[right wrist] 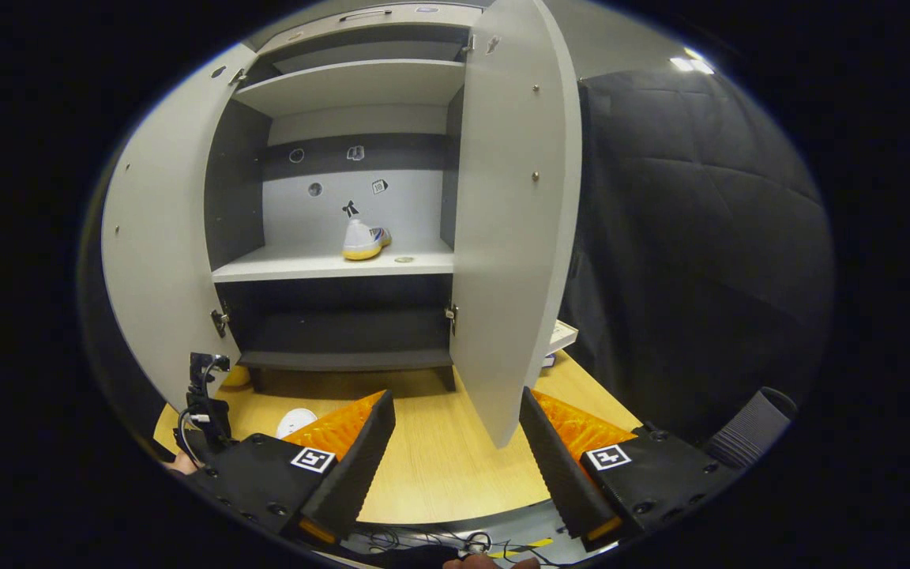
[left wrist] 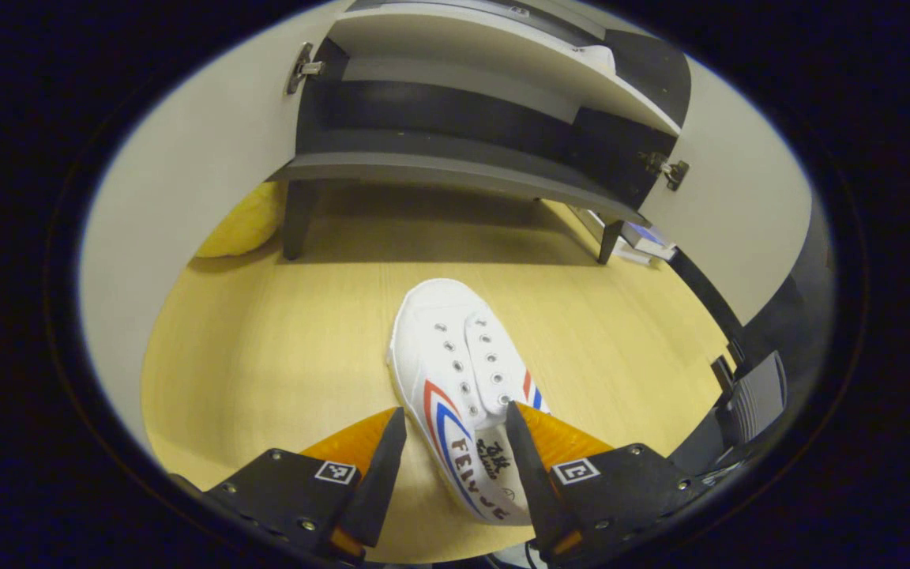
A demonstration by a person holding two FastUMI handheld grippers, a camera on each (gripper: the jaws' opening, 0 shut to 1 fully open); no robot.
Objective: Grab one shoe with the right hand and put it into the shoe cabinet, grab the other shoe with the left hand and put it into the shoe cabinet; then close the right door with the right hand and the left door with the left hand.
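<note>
Two shoes are in play. In the left gripper view, one white shoe (left wrist: 463,387) with red and blue stripes lies on the wooden table (left wrist: 265,356), toe pointing toward 12 o'clock at the shoe cabinet (left wrist: 455,150). The left gripper (left wrist: 455,442) sits at 6 o'clock with its two fingers spread wide, one on each side of the shoe's heel end. The finger at 5 o'clock lies against or just beside the shoe's side; the finger at 7 o'clock stands apart from it, so the shoe is straddled, not gripped. A yellow object (left wrist: 246,225) lies at 10 o'clock, beside one cabinet leg.

In the right gripper view, the second shoe (right wrist: 364,239) stands on the cabinet's middle shelf (right wrist: 297,265), near the centre, heel facing the camera. The cabinet (right wrist: 344,197) has two doors, both swung open: the left door (right wrist: 159,253) at 9 o'clock and the right door (right wrist: 514,213) at about 1 o'clock. Three shelves can be counted inside. The right gripper (right wrist: 455,442) at 6 o'clock has its two fingers wide apart with nothing between them, hovering above the table (right wrist: 439,466). At 8 o'clock the toe of the first shoe (right wrist: 297,420) shows on the table, with the other gripper's rig (right wrist: 202,403) just beside it.
</note>
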